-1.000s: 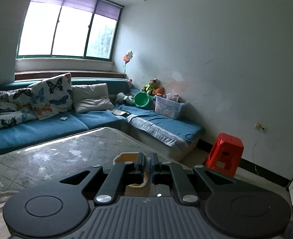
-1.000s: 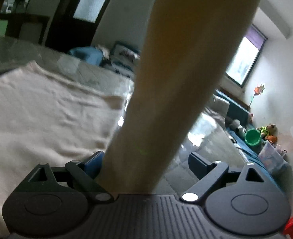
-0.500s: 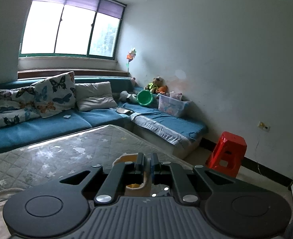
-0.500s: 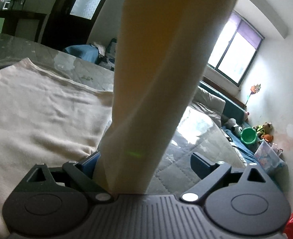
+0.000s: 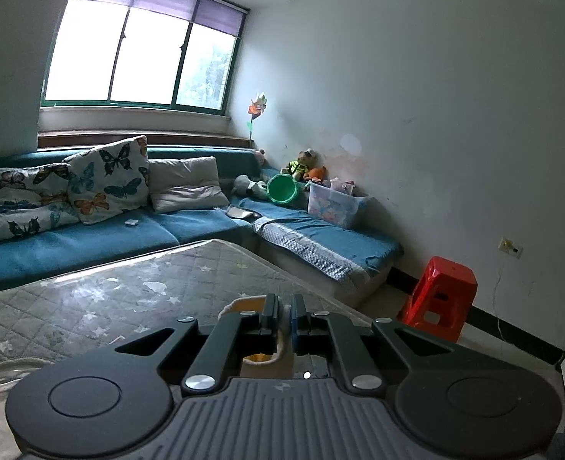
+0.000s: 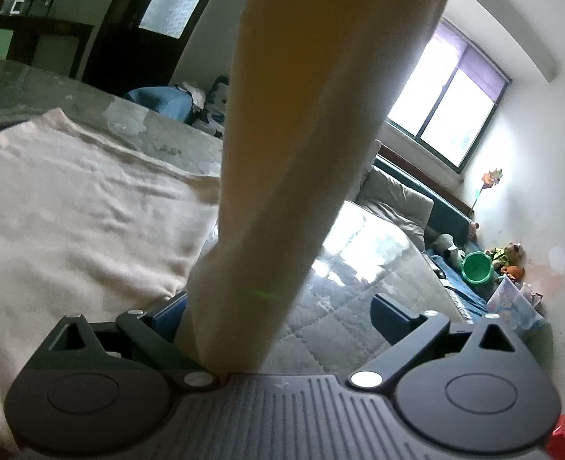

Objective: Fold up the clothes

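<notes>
A cream garment lies spread on the quilted grey mattress. One long part of it, lifted up, hangs steeply through the right wrist view and runs down between the jaws of my right gripper. Those jaws are opening. The cloth leans on the left finger, while the right finger stands well apart from it. In the left wrist view my left gripper is shut on a cream cloth edge above the mattress corner.
A blue corner sofa with butterfly pillows runs behind the mattress. On it sit a green bucket and a clear plastic box. A red stool stands on the floor by the white wall.
The right gripper's jaws have spread a little wider around the hanging cloth. The left gripper has stayed shut on the cloth edge and kept still.
</notes>
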### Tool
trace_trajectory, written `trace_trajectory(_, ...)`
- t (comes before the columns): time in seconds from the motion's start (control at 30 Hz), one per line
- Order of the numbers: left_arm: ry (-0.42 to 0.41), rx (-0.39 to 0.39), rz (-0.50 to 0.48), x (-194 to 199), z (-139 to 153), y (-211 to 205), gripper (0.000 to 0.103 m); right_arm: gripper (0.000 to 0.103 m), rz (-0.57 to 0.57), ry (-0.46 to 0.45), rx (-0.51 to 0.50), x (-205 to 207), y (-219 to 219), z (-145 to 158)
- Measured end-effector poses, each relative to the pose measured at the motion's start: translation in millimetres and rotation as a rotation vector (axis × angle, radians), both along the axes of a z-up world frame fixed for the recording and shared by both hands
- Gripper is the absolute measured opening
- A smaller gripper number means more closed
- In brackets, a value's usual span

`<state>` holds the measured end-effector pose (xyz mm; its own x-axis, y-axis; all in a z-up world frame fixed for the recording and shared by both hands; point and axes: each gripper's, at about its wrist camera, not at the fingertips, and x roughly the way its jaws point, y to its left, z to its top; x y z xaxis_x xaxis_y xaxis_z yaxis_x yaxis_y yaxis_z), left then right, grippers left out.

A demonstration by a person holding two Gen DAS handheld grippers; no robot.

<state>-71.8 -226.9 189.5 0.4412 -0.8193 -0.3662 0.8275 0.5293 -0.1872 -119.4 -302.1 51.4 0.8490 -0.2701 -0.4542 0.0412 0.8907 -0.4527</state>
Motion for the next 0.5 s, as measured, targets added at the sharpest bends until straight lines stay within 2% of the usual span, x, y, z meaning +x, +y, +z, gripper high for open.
trace_trajectory(0.23, -0.002, 0.003, 0.014, 1, -1, 2, 0.007, 0.101, 0.023, -0.028, -0.014, -10, 4, 5)
trace_trajectory(0.5, -0.007, 0.001, 0.031, 3, -1, 6, 0.007, 0.101, 0.037, -0.010, -0.024, -18, 1, 4)
